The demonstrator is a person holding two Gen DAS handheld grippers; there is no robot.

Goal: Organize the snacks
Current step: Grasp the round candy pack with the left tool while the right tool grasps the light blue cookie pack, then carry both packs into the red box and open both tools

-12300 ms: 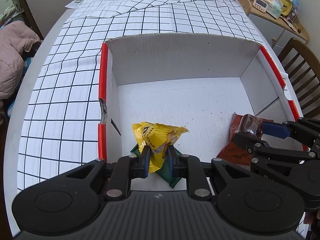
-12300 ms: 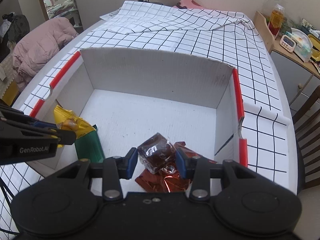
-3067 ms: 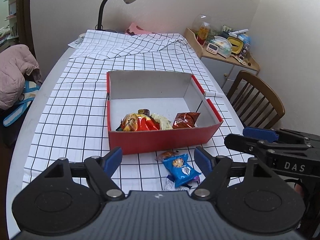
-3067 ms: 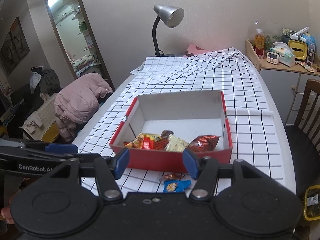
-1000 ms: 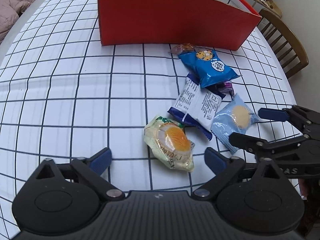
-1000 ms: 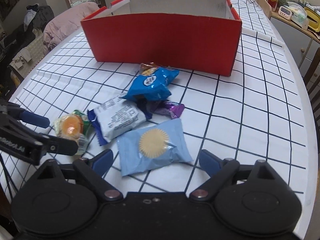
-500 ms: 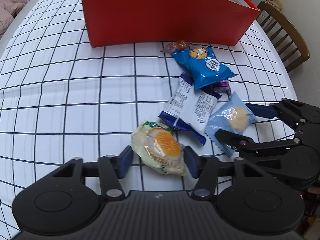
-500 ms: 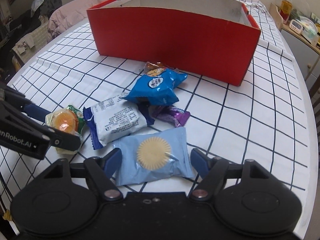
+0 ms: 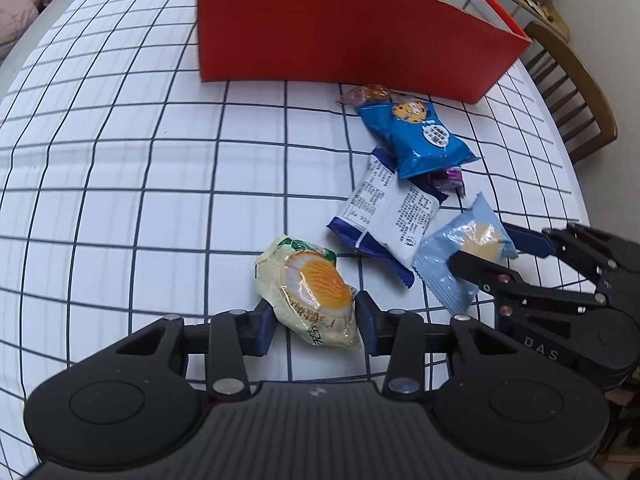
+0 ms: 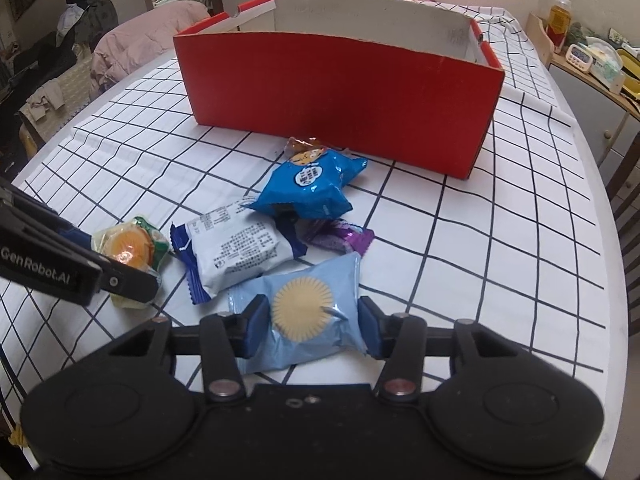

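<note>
My left gripper is closing on a pale yellow pastry packet with an orange centre, and both pads touch its sides. It lies on the checked cloth. My right gripper is closing on a light blue packet showing a round biscuit, with its pads against both edges. Between the two lies a white and navy packet. Behind it are a blue cookie bag, a purple candy and a small brown wrapper. The red box stands beyond them, its inside hidden.
The checked tablecloth spreads to the left of the snacks. A wooden chair stands at the table's right side. A side shelf with bottles and a clock is at the far right, and a pink coat lies at the far left.
Both grippers' jaws have narrowed from wide open until they touch their packets. The left has come in around the yellow pastry packet, the right around the light blue packet.
</note>
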